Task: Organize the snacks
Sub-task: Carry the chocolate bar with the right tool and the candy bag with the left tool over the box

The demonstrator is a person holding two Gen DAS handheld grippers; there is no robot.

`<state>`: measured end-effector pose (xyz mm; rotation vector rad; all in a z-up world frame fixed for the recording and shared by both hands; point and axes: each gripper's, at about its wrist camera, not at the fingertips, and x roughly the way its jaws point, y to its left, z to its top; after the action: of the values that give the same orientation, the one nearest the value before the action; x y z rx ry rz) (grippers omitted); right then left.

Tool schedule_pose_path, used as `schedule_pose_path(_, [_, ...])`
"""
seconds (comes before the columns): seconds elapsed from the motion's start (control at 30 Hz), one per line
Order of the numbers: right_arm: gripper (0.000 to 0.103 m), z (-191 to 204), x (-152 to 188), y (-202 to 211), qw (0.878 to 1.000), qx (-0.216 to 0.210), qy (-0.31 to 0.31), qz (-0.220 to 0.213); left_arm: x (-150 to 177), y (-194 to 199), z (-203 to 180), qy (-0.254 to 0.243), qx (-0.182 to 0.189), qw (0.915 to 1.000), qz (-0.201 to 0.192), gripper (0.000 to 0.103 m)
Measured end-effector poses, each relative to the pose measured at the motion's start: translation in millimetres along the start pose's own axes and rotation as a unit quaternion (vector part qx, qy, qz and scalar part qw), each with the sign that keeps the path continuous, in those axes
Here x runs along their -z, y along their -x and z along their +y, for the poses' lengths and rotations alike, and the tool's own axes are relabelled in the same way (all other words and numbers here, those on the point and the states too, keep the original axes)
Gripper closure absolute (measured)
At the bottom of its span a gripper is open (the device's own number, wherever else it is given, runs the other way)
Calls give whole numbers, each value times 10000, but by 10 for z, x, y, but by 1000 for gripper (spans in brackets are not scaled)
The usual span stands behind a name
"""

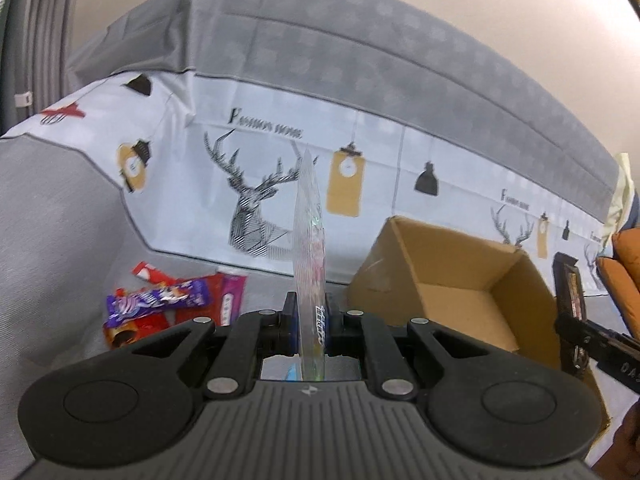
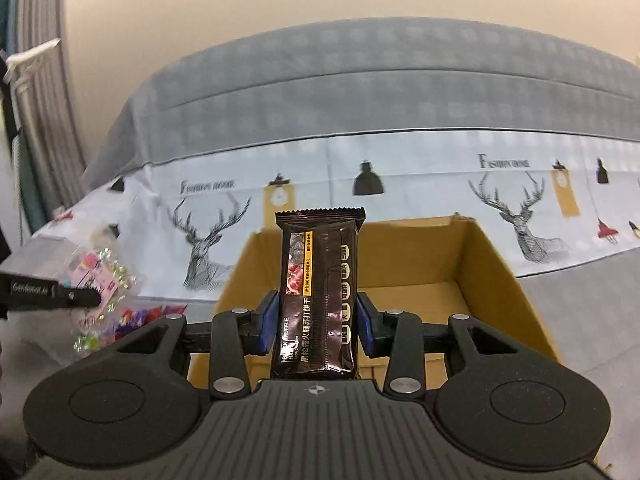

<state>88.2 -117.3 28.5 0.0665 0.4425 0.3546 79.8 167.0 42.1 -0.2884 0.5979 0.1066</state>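
My left gripper (image 1: 311,316) is shut on a thin clear sparkly snack packet (image 1: 307,224), held edge-on and upright above the grey sofa seat. The packet also shows in the right wrist view (image 2: 100,280) at the far left. My right gripper (image 2: 316,320) is shut on a dark brown cracker bar (image 2: 318,292), held upright over the near edge of the open cardboard box (image 2: 492,256). The bar and right gripper show at the right edge of the left wrist view (image 1: 570,300). The box (image 1: 460,272) is right of my left gripper.
A pile of snack packets, a purple one (image 1: 160,300) and red ones (image 1: 152,272), lies on the seat to the left. A deer-print cloth (image 1: 256,200) covers the sofa back. An orange cushion (image 1: 624,264) is at the far right.
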Motion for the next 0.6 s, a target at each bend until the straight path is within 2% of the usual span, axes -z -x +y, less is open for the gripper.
schedule_pose_path(0.33, [61, -238, 147, 162, 9992, 241, 301, -64, 19, 164, -288, -195, 455, 9964, -686, 91])
schedule_pose_path(0.47, [61, -363, 168, 175, 9989, 369, 282, -44, 58, 217, -459, -284, 739, 9927, -906, 91])
schedule_pose_path(0.6, [61, -462, 193, 194, 9984, 489, 282, -63, 131, 259, -720, -578, 995, 9871, -1108, 91])
